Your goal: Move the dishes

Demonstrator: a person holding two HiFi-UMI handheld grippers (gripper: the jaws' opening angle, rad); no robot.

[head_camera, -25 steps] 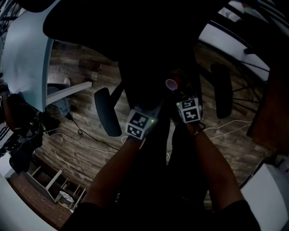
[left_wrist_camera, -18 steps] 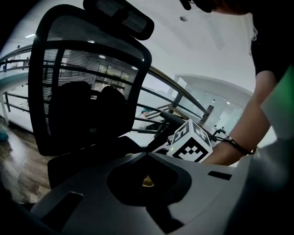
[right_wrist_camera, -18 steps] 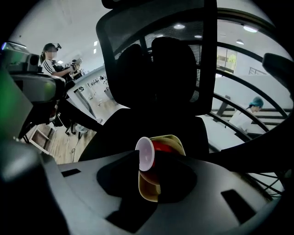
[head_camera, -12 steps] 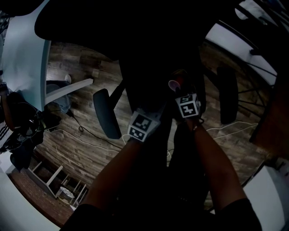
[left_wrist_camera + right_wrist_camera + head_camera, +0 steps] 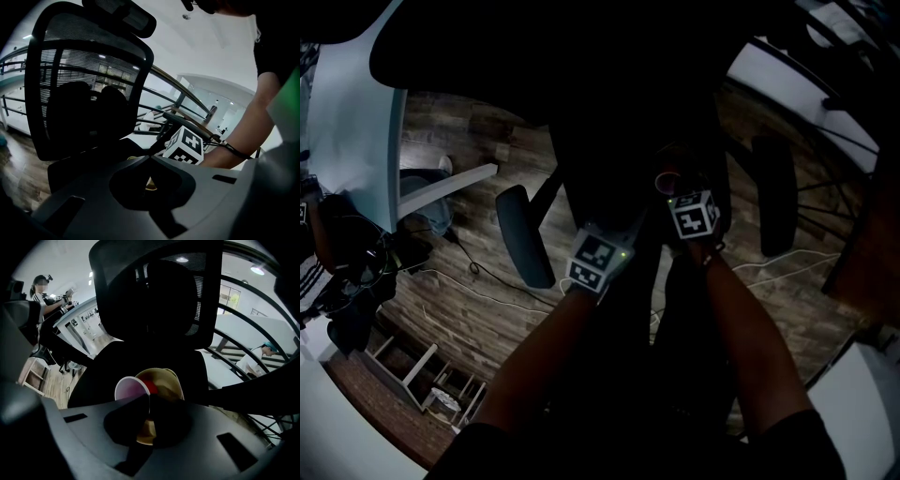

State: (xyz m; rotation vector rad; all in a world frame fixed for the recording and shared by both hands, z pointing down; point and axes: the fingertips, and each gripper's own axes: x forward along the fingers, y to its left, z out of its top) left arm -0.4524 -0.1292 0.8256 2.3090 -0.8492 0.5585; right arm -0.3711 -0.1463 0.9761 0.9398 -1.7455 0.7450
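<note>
Right gripper (image 5: 149, 398) — the fingers have just been closing and pinch the rim of the pink cup (image 5: 131, 389), which rests in the yellow bowl (image 5: 166, 380) on the chair seat (image 5: 89, 380). Left gripper (image 5: 149, 158): fingers clenched, empty. Assessment: pickup begun — lift and transfer of both dishes remain.

- The cup (image 5: 132, 389) is pink inside and red outside.
- The bowl (image 5: 168, 380) is yellow.
- The chair (image 5: 154, 296) is black with a net pattern.
- The floor (image 5: 459, 309) has brown wood stripes.
- The marker cube (image 5: 184, 145) is white with black squares.
</note>
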